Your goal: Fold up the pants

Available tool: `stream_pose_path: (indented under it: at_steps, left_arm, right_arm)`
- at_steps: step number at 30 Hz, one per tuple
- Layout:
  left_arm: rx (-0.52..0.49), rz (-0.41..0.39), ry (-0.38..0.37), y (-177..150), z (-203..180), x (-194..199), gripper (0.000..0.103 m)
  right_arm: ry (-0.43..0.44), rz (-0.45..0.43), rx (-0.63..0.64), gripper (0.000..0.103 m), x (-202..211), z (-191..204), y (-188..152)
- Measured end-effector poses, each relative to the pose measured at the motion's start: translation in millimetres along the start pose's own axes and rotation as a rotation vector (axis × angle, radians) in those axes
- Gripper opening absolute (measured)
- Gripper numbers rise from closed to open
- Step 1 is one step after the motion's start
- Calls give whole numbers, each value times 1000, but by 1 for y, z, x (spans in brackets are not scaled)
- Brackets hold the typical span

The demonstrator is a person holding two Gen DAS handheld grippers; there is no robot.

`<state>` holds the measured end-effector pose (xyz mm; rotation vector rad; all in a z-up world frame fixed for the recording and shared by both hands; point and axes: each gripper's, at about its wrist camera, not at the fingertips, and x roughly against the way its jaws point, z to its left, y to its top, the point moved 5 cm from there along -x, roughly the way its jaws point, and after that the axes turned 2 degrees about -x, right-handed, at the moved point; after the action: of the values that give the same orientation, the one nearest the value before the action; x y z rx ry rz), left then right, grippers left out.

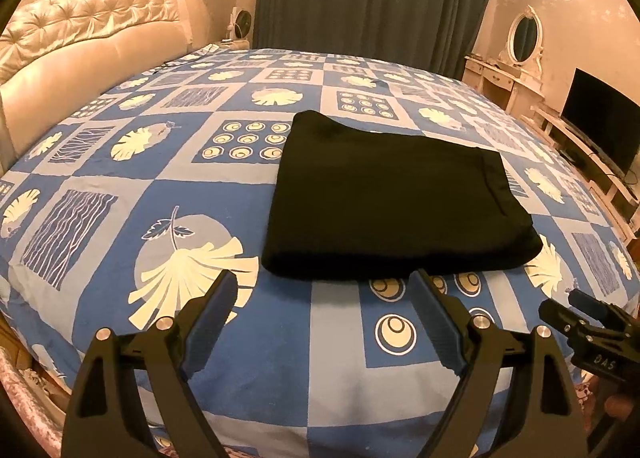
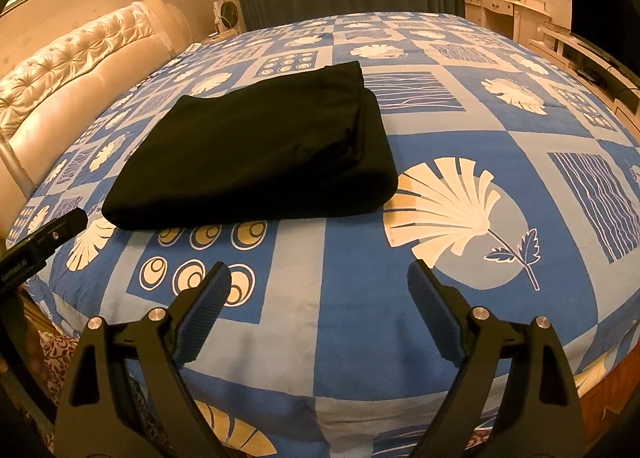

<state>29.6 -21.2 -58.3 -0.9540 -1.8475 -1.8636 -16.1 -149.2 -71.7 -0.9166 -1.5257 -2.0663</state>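
While both tools hang short of the cloth, the black fabric pants (image 1: pixel 396 201) lie as a compact, roughly square stack at centre frame in the left wrist view, resting on the blue-and-cream patterned bedspread (image 1: pixel 168 193). Folding looks essentially done: layered edges show along the right side in the right wrist view (image 2: pixel 256 153), corners fairly square, surface smooth, with a thick rounded fold facing the near edge. Remaining work, if any, seems limited to tidying. Left gripper (image 1: pixel 322 290): jaws spread wide, nothing between them, tips just short of the stack's near edge. Right gripper (image 2: pixel 320 282): jaws likewise spread and empty, near the stack but apart from it.
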Motion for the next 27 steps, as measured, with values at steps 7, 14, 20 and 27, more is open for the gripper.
stream_pose_path:
  at_steps: [7, 14, 20, 27]
  left_arm:
    - [-19, -2, -2, 2, -4, 2, 86]
    - [-23, 1, 6, 2, -6, 1, 86]
    - [-35, -5, 22, 1, -6, 0, 86]
    - [-32, -18, 36, 3, -4, 1, 86]
  right_arm:
    - [4, 4, -3, 90, -1, 0, -2]
    - [8, 9, -8, 90, -1, -2, -4]
    - [11, 18, -12, 90, -2, -5, -6]
    - [13, 24, -15, 90, -3, -6, -7]
